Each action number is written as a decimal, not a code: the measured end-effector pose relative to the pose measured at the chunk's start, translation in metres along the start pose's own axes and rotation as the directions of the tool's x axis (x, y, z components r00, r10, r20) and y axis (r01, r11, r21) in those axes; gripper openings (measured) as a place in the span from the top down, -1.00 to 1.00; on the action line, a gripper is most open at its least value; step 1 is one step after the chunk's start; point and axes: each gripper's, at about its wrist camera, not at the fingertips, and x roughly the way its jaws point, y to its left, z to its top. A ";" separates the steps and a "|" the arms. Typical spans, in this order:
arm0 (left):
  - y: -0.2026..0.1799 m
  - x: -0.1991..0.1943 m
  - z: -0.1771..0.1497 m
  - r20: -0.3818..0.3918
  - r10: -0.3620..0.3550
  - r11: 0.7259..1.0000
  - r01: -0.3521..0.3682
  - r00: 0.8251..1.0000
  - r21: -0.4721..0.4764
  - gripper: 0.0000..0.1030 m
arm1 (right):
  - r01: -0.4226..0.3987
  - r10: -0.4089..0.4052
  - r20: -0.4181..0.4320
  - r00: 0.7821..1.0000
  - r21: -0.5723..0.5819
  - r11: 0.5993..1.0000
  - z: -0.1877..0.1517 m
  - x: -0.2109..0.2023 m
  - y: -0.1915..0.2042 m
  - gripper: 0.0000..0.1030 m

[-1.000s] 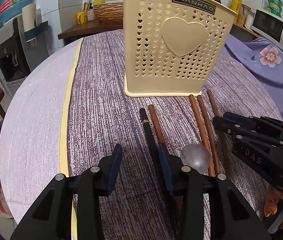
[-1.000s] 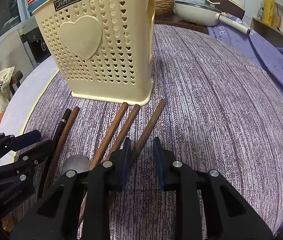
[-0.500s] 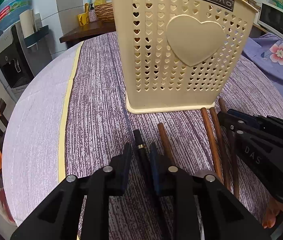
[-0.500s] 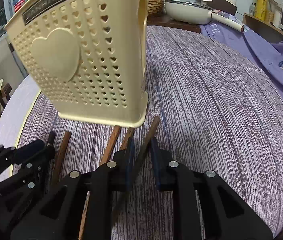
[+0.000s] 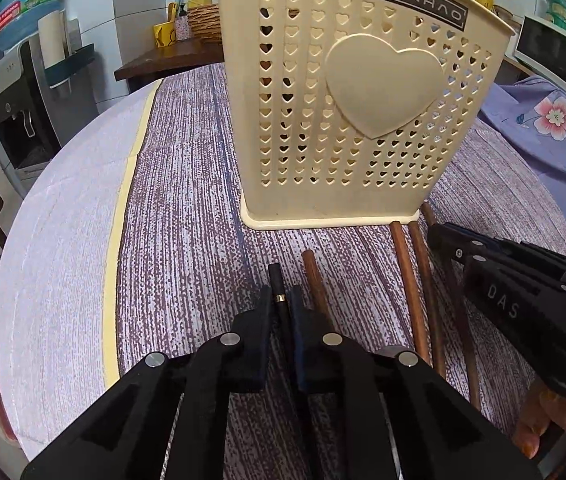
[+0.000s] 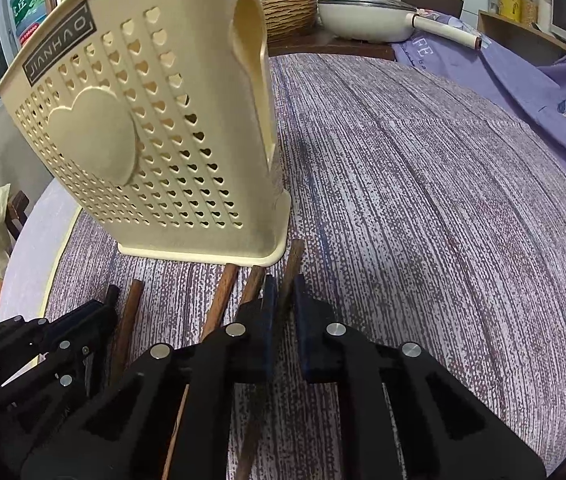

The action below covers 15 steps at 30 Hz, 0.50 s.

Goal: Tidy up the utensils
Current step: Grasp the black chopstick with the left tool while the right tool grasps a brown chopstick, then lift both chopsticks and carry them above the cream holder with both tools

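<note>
A cream perforated utensil holder (image 5: 363, 100) with a heart on its front stands upright on the purple striped tablecloth (image 5: 187, 208). Several chopsticks lie in front of it. My left gripper (image 5: 281, 300) has its jaws closing tight on the black chopstick (image 5: 276, 280) with the gold band, and the pads press on it. A brown chopstick (image 5: 315, 280) lies just right of it, and two more (image 5: 405, 264) lie further right. My right gripper (image 6: 283, 292) has its jaws closing around the rightmost brown chopstick (image 6: 294, 260), pads against its sides. The holder (image 6: 155, 140) stands just beyond.
A person's fingers (image 5: 543, 432) hold the right gripper (image 5: 523, 292). A white pan (image 6: 363, 20) and a wicker basket (image 6: 289, 12) sit on a counter behind. A floral purple cloth (image 6: 543, 80) lies at the right, a water dispenser (image 5: 11, 120) at the left.
Both grippers moved forward toward the holder and closed their jaws, the left around the black chopstick, the right around the rightmost brown one. The spoon slid out of sight behind my left fingers.
</note>
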 end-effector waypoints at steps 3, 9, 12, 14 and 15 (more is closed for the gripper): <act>0.004 -0.001 0.002 0.000 -0.032 0.999 0.032 0.999 -0.023 0.83 | -0.023 0.023 -0.004 1.000 0.017 1.000 0.000 -0.001 -0.005 0.83; 0.005 -0.016 0.007 0.047 -0.058 0.998 0.059 0.997 -0.030 0.84 | -0.074 0.074 0.009 0.997 0.045 0.996 -0.002 -0.008 -0.011 0.84; 0.008 -0.027 0.009 0.069 -0.085 0.995 0.088 0.994 -0.046 0.85 | -0.099 0.098 0.036 0.995 0.045 0.994 -0.001 -0.019 -0.013 0.84; 0.010 -0.036 0.010 0.090 -0.093 0.994 0.098 0.992 -0.052 0.85 | -0.132 0.129 0.055 0.990 0.052 0.990 -0.001 -0.028 -0.015 0.84; 0.011 -0.041 0.011 0.102 -0.098 0.993 0.104 0.990 -0.055 0.85 | -0.142 0.138 0.066 0.988 0.053 0.989 -0.001 -0.034 -0.015 0.84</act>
